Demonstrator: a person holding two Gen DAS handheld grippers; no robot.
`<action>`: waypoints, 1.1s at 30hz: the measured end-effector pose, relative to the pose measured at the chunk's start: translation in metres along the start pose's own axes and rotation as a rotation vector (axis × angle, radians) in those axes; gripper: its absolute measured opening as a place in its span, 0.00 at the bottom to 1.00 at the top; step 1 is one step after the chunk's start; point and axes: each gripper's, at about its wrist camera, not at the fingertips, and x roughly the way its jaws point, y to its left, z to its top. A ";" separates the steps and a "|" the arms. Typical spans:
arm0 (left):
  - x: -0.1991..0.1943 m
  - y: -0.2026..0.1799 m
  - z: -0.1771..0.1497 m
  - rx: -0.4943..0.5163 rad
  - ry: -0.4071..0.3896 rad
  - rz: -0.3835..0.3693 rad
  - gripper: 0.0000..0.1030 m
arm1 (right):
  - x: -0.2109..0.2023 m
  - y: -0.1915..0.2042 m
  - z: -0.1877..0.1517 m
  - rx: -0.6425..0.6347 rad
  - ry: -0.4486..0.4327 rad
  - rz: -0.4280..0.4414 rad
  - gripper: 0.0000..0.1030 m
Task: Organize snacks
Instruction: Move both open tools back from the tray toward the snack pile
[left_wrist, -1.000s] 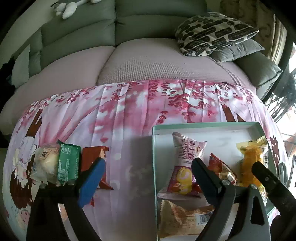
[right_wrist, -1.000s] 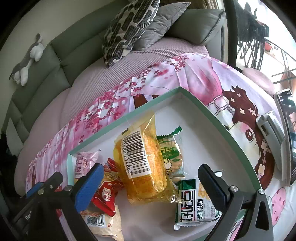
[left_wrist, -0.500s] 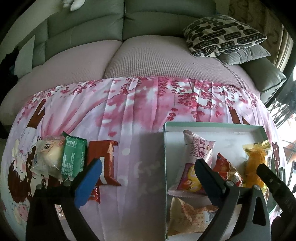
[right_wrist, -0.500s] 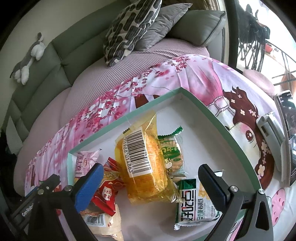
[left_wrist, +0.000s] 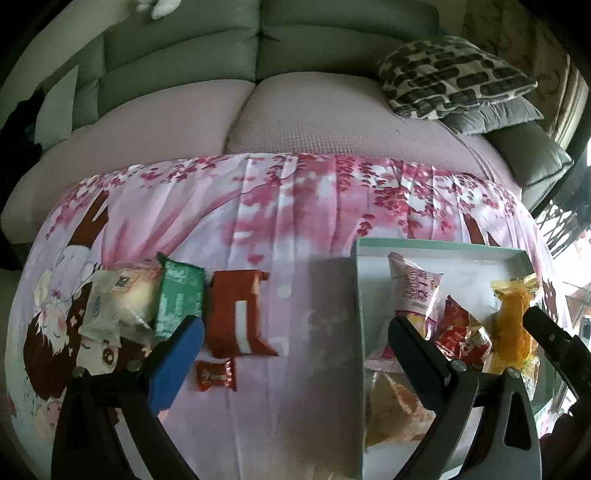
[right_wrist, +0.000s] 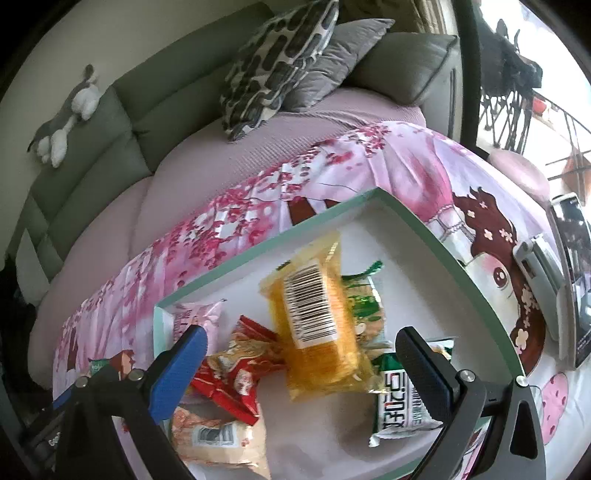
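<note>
The left gripper (left_wrist: 295, 334) hangs spread wide over the pink blossom-print cloth (left_wrist: 295, 221), nothing between its fingers; its jaws have just been opening. Just beside its blue finger lie a small red candy (left_wrist: 215, 375), a red-brown packet (left_wrist: 236, 314), a green packet (left_wrist: 180, 295) and a pale bun packet (left_wrist: 118, 302). The right gripper (right_wrist: 300, 341) is also spread, empty, above the mint-rimmed tray (right_wrist: 461, 266), where a yellow cake packet (right_wrist: 317, 325) lies among other snacks.
</note>
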 end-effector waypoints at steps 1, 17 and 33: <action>-0.002 0.004 -0.001 -0.009 -0.001 -0.001 0.97 | -0.001 0.003 -0.001 -0.006 -0.002 0.003 1.00; -0.019 0.093 -0.022 -0.180 -0.001 0.077 0.97 | -0.008 0.083 -0.028 -0.177 0.016 0.127 1.00; -0.036 0.178 -0.048 -0.356 -0.004 0.146 0.97 | -0.002 0.158 -0.075 -0.360 0.097 0.234 1.00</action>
